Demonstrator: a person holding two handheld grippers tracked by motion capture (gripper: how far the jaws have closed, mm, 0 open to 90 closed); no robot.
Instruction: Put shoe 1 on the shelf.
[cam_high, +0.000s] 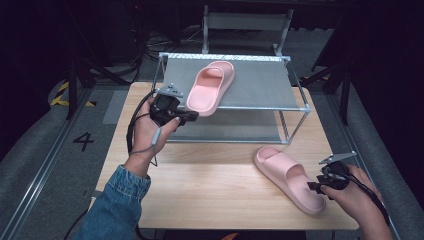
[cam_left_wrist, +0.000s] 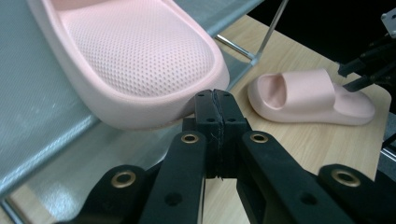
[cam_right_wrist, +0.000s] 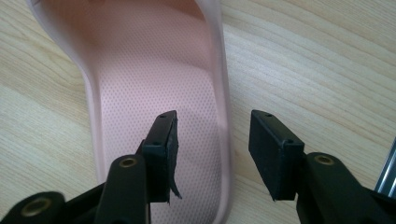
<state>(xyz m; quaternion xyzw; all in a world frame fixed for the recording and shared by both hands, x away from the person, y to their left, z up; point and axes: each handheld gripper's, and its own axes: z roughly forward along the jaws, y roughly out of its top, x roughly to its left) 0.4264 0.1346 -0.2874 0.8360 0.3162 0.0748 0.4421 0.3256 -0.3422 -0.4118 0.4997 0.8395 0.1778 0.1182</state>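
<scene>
One pink slipper (cam_high: 210, 87) lies on the top shelf of a metal rack (cam_high: 300, 106), its heel (cam_left_wrist: 140, 51) at the front edge. My left gripper (cam_high: 192, 116) is shut with nothing in it. Its tips (cam_left_wrist: 215, 100) sit just under and in front of that heel. A second pink slipper (cam_high: 287, 177) lies on the wooden table (cam_high: 210, 185); the left gripper view shows this slipper (cam_left_wrist: 303, 95) farther off. My right gripper (cam_high: 312, 186) stands open at its heel. In the right gripper view the gripper (cam_right_wrist: 215, 135) straddles the slipper's (cam_right_wrist: 154, 79) side rim, one jaw over the footbed, the other outside, neither pad pressing.
The rack has a lower grey shelf (cam_high: 230, 131) under the top one and takes up the far half of the table. Bare wood runs along the near edge between my two hands. Dark floor and cables surround the table.
</scene>
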